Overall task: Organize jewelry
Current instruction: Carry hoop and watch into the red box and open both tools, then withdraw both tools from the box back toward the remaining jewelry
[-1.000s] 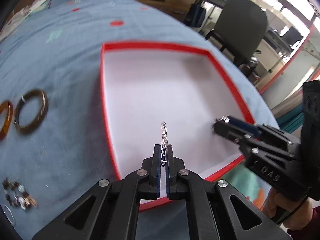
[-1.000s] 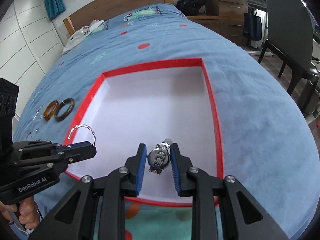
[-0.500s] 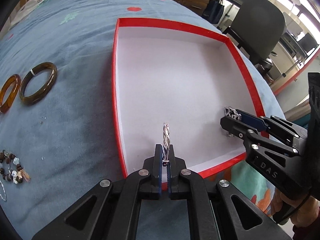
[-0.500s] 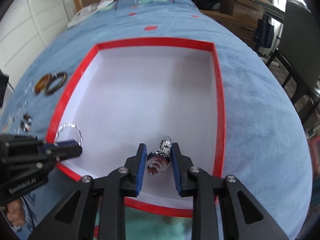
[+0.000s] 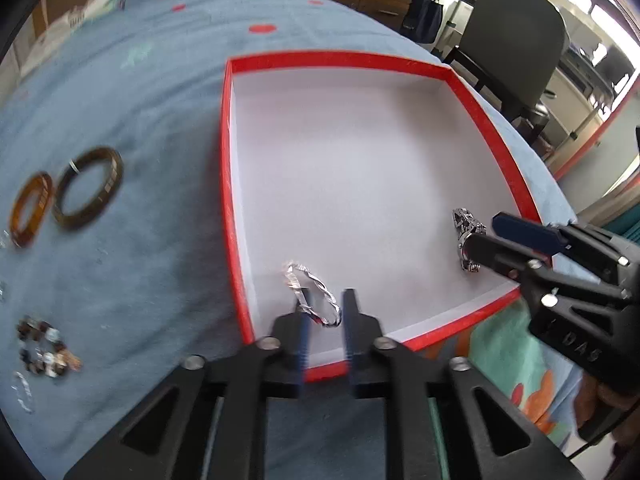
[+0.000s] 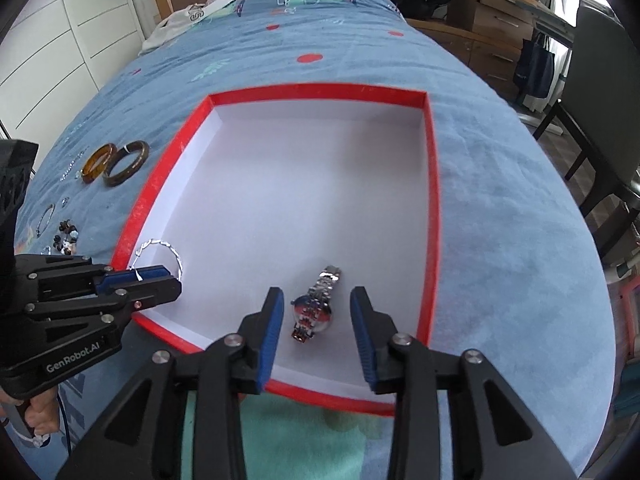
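Observation:
A red-rimmed box point(image 5: 228, 168) with a white floor lies on the blue bedspread; it also shows in the right wrist view point(image 6: 434, 208). My left gripper point(image 5: 326, 320) is open at the box's near left corner. A twisted silver bangle point(image 5: 316, 296) lies loose between its fingers, also in the right wrist view point(image 6: 170, 250). My right gripper point(image 6: 318, 322) is open over the near right part of the box. A silver wristwatch point(image 6: 316, 306) lies on the box floor between its fingers, also in the left wrist view point(image 5: 466, 236).
Left of the box on the bedspread lie an amber bangle point(image 5: 30, 208), a dark brown bangle point(image 5: 88, 188), a beaded bracelet point(image 5: 44, 348) and thin chains point(image 6: 46, 218). A chair point(image 6: 608, 92) and drawers point(image 6: 496, 20) stand to the right of the bed.
Both grippers have opened. The left let go of the silver bangle, the right let go of the watch; both pieces now rest inside the box.

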Demonstrator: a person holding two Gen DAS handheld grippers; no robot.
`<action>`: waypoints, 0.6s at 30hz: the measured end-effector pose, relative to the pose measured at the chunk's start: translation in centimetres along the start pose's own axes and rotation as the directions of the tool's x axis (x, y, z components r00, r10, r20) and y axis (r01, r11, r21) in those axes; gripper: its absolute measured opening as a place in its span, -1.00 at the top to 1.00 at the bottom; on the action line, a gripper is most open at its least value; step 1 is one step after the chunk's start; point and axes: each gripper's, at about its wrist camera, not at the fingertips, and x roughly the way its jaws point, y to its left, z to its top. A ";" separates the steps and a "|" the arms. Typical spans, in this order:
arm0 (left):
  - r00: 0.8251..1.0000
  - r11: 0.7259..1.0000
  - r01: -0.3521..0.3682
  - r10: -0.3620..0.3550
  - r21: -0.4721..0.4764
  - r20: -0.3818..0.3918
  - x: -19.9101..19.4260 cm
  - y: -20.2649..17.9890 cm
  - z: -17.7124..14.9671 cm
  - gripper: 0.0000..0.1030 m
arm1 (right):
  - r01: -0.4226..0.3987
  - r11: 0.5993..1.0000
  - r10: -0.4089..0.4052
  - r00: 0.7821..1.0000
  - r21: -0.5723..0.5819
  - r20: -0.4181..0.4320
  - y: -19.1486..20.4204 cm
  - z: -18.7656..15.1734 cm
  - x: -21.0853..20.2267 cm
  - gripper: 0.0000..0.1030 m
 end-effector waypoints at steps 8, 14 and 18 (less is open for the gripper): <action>0.997 0.998 -0.027 0.024 0.049 0.067 -2.4 -1.4 0.0 -0.12 | 0.018 0.999 -0.020 0.998 0.028 0.058 -0.1 0.2 -3.5 0.33; 0.991 0.999 -0.005 0.000 0.041 0.130 -5.9 -1.1 -0.4 -0.17 | 0.052 0.996 -0.060 0.994 0.077 0.097 -0.6 -0.2 -7.0 0.33; 0.985 0.999 -0.014 0.008 0.031 0.171 -8.8 -0.4 -1.7 -0.19 | 0.055 0.994 -0.067 0.989 0.100 0.131 0.0 -0.8 -9.7 0.33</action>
